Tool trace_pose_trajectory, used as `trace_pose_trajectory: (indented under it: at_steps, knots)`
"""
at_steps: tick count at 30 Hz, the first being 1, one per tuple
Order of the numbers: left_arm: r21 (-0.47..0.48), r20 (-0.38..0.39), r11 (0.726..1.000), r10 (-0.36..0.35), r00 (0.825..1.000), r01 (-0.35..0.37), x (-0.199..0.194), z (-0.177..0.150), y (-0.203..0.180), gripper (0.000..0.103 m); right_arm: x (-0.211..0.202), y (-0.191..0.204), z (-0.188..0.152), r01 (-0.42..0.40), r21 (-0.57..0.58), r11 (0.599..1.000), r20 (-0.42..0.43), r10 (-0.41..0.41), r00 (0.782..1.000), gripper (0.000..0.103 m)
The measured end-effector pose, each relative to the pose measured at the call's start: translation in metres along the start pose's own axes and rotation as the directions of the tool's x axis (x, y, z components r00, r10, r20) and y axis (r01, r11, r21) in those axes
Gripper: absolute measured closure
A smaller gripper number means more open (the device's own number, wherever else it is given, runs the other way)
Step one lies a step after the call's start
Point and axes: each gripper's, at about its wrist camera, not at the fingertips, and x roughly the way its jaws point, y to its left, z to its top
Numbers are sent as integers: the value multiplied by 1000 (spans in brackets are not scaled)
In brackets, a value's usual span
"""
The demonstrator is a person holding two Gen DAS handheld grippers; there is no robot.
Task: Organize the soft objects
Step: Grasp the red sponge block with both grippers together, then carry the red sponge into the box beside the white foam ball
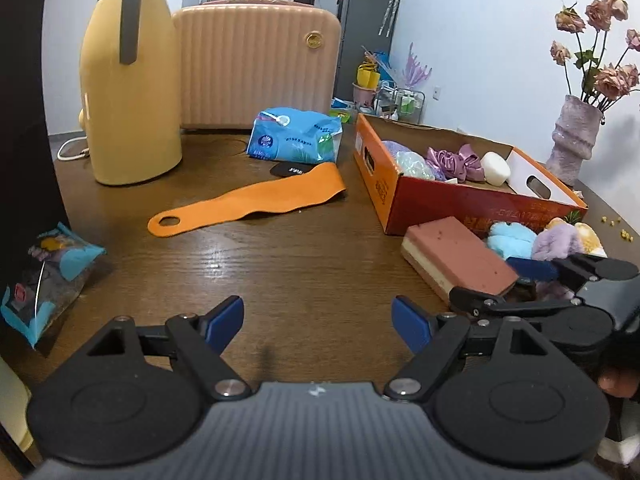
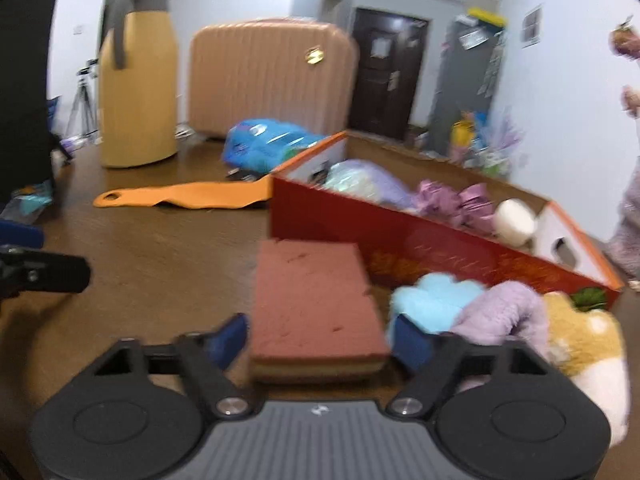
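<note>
A pink-topped sponge block [image 2: 316, 304] lies on the brown table in front of the red-orange cardboard box [image 2: 400, 240]. My right gripper [image 2: 318, 340] is open, its blue pads either side of the sponge's near end. It also shows in the left wrist view [image 1: 532, 280] at the sponge [image 1: 456, 256]. Fluffy blue [image 2: 432, 300], purple [image 2: 508, 312] and tan-white [image 2: 584, 344] soft toys lie right of the sponge. The box [image 1: 400, 188] holds purple and pale soft items and a white piece [image 1: 495, 168]. My left gripper [image 1: 318, 324] is open and empty above the bare table.
An orange strap [image 1: 248, 204] lies mid-table. A yellow kettle [image 1: 128, 80], a pink suitcase [image 1: 256, 64] and a blue tissue pack [image 1: 296, 140] stand behind. A snack bag [image 1: 44, 276] lies at the left edge. A flower vase [image 1: 572, 140] stands far right.
</note>
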Motion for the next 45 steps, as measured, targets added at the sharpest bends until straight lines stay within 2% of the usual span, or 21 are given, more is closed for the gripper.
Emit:
trace_pose_trajectory:
  at_steps: [4, 8, 10, 11, 13, 15, 16, 19, 21, 23, 26, 28, 29, 32, 34, 36, 37, 39, 41, 43, 45]
  knots:
    - [1, 5, 1000, -17, 1000, 17, -9, -6, -5, 20, -27, 2, -18, -118, -44, 992, -6, 117, 993, 35]
    - [17, 4, 996, -89, 996, 89, -25, -16, -21, 20, -83, 1, -57, -261, -133, 956, -20, 261, 965, 33]
    - [18, -18, 989, -148, 989, 148, -28, -23, -33, 20, -107, -7, -77, -257, -131, 957, -24, 257, 966, 25]
    - [15, -33, 982, -189, 981, 190, -28, -29, -42, 20, -116, -12, -85, -227, -118, 967, -26, 226, 974, 20]
    - [-8, -60, 967, -255, 965, 255, -29, -38, -55, 22, -131, -26, -98, -142, -69, 987, -19, 141, 990, 20]
    - [-56, -94, 944, -329, 940, 325, -25, -45, -66, 31, -144, -40, -106, -126, 3, 992, 1, 126, 992, 21]
    - [-82, -112, 937, -348, 931, 341, -24, -49, -71, 42, -149, -49, -109, -146, 62, 987, 15, 145, 989, 21]
    - [-158, -146, 920, -380, 913, 358, -19, -57, -77, 58, -154, -72, -110, -238, 242, 941, 61, 230, 971, 30]
    - [-202, -145, 911, -391, 909, 359, -17, -60, -76, 62, -148, -82, -107, -281, 329, 901, 93, 266, 960, 45]
    - [-239, -147, 902, -399, 905, 359, -17, -59, -73, 67, -135, -89, -104, -306, 396, 866, 108, 287, 952, 55]
    - [-253, -152, 904, -389, 908, 345, -21, -59, -75, 69, -110, -90, -97, -311, 448, 838, 90, 304, 948, 76]
    - [-229, -145, 919, -358, 922, 321, -29, -62, -78, 70, -104, -88, -102, -329, 465, 822, 86, 328, 941, 76]
    - [-227, -144, 920, -356, 923, 320, -33, -65, -78, 70, -105, -87, -104, -339, 464, 818, 92, 337, 937, 76]
    - [-237, -150, 913, -371, 916, 331, -42, -73, -81, 70, -115, -89, -114, -357, 478, 803, 101, 353, 930, 76]
    - [-230, -151, 912, -378, 913, 339, -46, -77, -85, 70, -126, -88, -122, -350, 474, 808, 105, 343, 933, 76]
    - [-216, -146, 915, -376, 915, 341, -49, -80, -90, 70, -132, -88, -129, -337, 470, 816, 107, 326, 939, 70]
    - [-213, -147, 915, -377, 915, 342, -49, -80, -92, 70, -133, -91, -132, -337, 476, 813, 112, 324, 939, 70]
    - [-215, -153, 910, -389, 908, 354, -50, -79, -96, 70, -135, -99, -135, -357, 512, 781, 120, 347, 930, 76]
    - [-176, -113, 905, -408, 906, 386, -60, -72, -102, 70, -142, -102, -130, -342, 508, 790, 125, 325, 937, 77]
    - [-138, -51, 901, -420, 906, 410, -70, -56, -109, 70, -155, -107, -120, -357, 484, 799, 182, 307, 934, 77]
    - [-103, -5, 888, -452, 892, 449, -72, -29, -116, 70, -167, -121, -99, -373, 456, 808, 253, 284, 925, 77]
